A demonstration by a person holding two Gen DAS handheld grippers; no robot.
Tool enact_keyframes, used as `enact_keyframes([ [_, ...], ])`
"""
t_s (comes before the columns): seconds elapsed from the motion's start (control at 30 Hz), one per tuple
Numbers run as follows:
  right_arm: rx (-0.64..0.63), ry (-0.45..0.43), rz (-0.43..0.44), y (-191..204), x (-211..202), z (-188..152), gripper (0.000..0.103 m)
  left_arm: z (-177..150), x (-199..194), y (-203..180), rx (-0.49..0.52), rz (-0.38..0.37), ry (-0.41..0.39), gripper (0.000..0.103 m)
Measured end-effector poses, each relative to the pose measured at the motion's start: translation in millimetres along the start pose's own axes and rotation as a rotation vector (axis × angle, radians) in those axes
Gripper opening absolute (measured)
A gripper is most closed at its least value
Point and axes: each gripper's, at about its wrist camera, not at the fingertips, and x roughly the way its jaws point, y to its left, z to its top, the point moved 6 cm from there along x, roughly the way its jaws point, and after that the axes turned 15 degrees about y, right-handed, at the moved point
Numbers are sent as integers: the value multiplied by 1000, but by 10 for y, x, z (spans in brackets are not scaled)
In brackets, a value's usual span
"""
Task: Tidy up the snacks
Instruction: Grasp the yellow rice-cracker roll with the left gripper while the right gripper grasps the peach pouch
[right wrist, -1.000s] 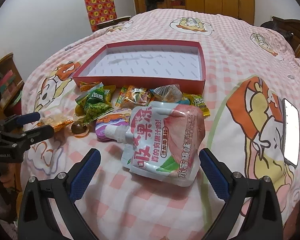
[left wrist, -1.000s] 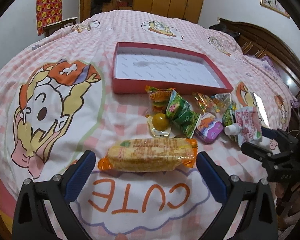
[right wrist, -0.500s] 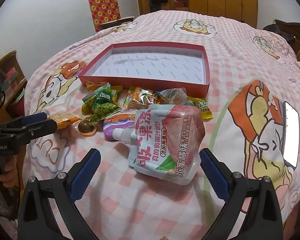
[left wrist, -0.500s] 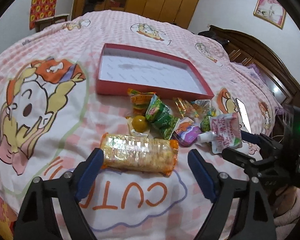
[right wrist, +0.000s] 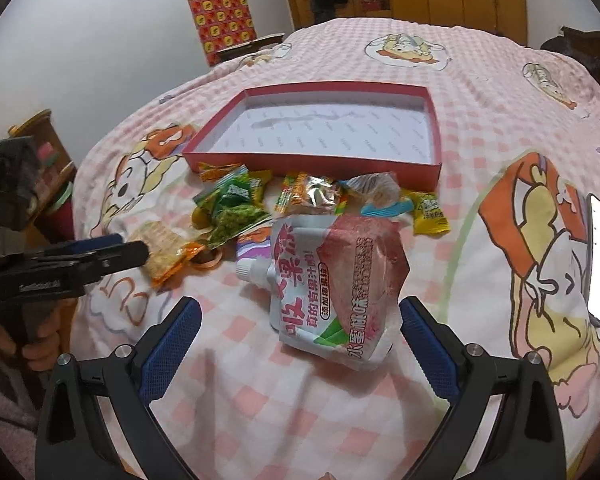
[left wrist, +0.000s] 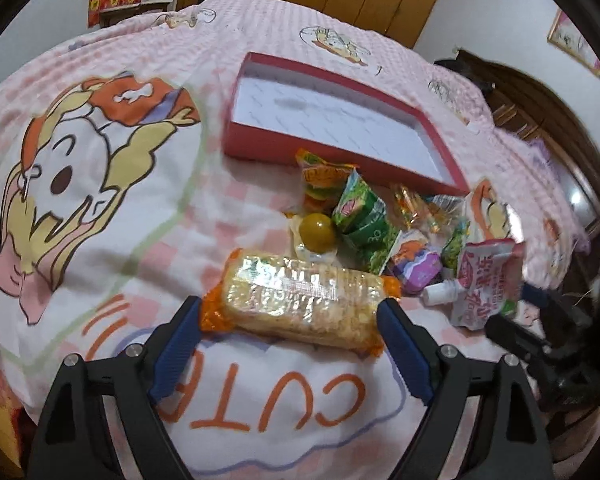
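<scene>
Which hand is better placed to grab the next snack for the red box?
Left, probably. Its tongs already straddle the long cracker pack, pads at both ends. The right tongs sit short of the pink jelly pouch. The red box lies just beyond.

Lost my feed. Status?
Left gripper just narrowed, straddling cracker pack. Right gripper open around jelly pouch. Red box empty, path clear.

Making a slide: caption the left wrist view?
Left gripper fingers straddle the cracker pack before the empty red box.
</scene>
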Motion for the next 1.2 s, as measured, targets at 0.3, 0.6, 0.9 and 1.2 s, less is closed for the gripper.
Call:
enact_keyframes([
  [0.3,29,18,-58,-81,141,51,98,79,202,-137,32,87,0,91],
  [0.6,71,19,32,-106,173,31,60,-51,173,-276,61,9,-6,79],
  [0.9,61,-9,56,-21,113,33,50,-7,111,-248,11,-21,-26,60],
  [1.2,37,-39,96,66,106,14,50,-44,214,-576,125,-118,4,44],
])
